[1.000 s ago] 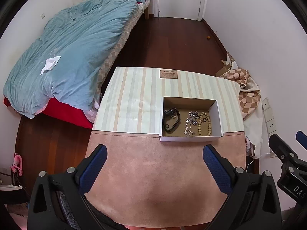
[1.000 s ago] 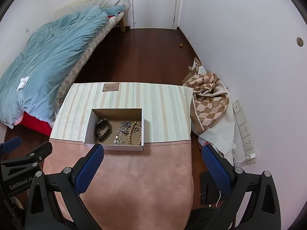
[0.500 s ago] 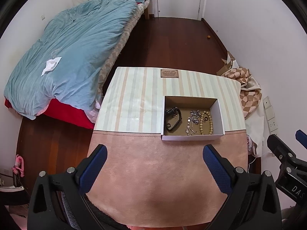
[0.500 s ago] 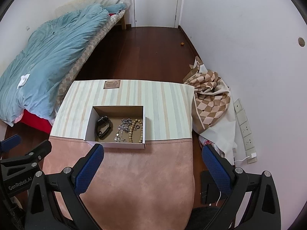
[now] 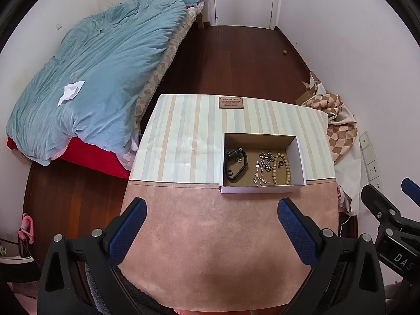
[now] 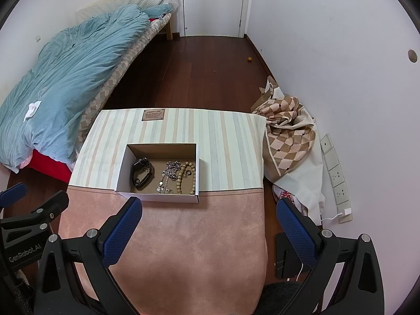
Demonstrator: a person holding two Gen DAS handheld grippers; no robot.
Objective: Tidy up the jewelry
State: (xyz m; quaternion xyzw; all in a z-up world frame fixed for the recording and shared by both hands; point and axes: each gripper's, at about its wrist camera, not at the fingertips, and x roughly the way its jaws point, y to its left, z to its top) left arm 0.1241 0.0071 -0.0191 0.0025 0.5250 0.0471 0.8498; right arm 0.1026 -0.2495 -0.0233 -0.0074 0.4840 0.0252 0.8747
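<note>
- Your left gripper [image 5: 212, 219] hangs over the pink cloth half of the table [image 5: 210, 236], fingers spread wide, nothing held.
- At its 1 o'clock sits the open cardboard box [image 5: 262, 190]. Inside, from 9 to 3 o'clock: black bracelet [image 5: 235, 165], silver chain [image 5: 263, 166], wooden bead bracelet [image 5: 281, 168].
- Your right gripper [image 6: 209, 221] is likewise spread wide and empty; the box lies at its 11 o'clock.

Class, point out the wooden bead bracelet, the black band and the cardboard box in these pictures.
wooden bead bracelet [image 5: 288, 168]: left wrist view, right strand of beads.
black band [image 6: 137, 169]: right wrist view, left side of loop.
cardboard box [image 5: 262, 189]: left wrist view, white front wall.
</note>
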